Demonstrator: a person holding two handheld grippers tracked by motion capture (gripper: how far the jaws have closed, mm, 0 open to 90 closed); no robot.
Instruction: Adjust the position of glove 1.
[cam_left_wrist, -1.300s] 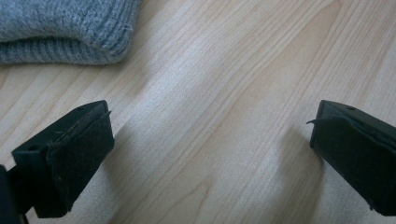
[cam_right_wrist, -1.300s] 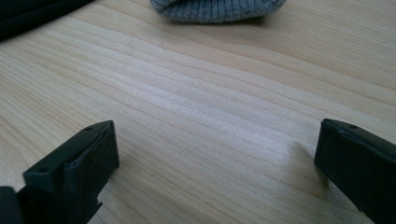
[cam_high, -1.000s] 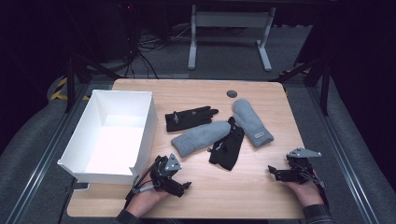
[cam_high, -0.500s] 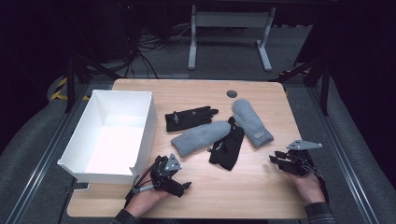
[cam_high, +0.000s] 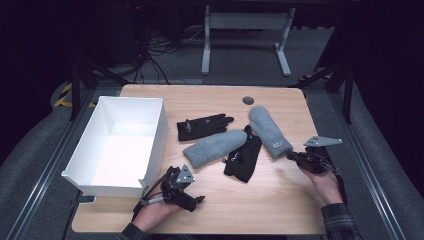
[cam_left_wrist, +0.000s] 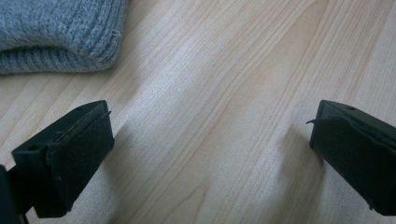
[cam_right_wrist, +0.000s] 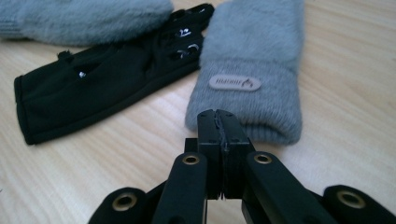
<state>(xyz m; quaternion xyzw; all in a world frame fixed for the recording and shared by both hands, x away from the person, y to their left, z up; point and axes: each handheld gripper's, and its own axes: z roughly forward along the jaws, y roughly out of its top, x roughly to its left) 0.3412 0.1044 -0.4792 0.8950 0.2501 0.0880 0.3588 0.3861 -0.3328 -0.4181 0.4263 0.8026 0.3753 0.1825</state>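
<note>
Two grey mittens and two black gloves lie mid-table. The right grey mitten (cam_high: 270, 131) (cam_right_wrist: 252, 60) has a small label on its cuff. One black glove (cam_high: 243, 157) (cam_right_wrist: 107, 88) lies between it and the left grey mitten (cam_high: 215, 146) (cam_left_wrist: 56, 32); the other black glove (cam_high: 202, 126) lies behind. My right gripper (cam_high: 292, 156) (cam_right_wrist: 218, 121) hovers just short of the labelled cuff; its jaws have just been closing and now meet with nothing between them. My left gripper (cam_high: 197, 201) (cam_left_wrist: 210, 149) rests open over bare wood near the left mitten's cuff.
A white open box (cam_high: 155, 145) stands at the table's left, close beside my left hand. A small dark round disc (cam_high: 247, 100) sits near the far edge. Bare wood (cam_high: 270, 205) stretches along the front between the hands.
My right gripper has risen and moved in toward the labelled grey mitten, and its jaws have gone from open to shut. The left gripper has stayed put.
</note>
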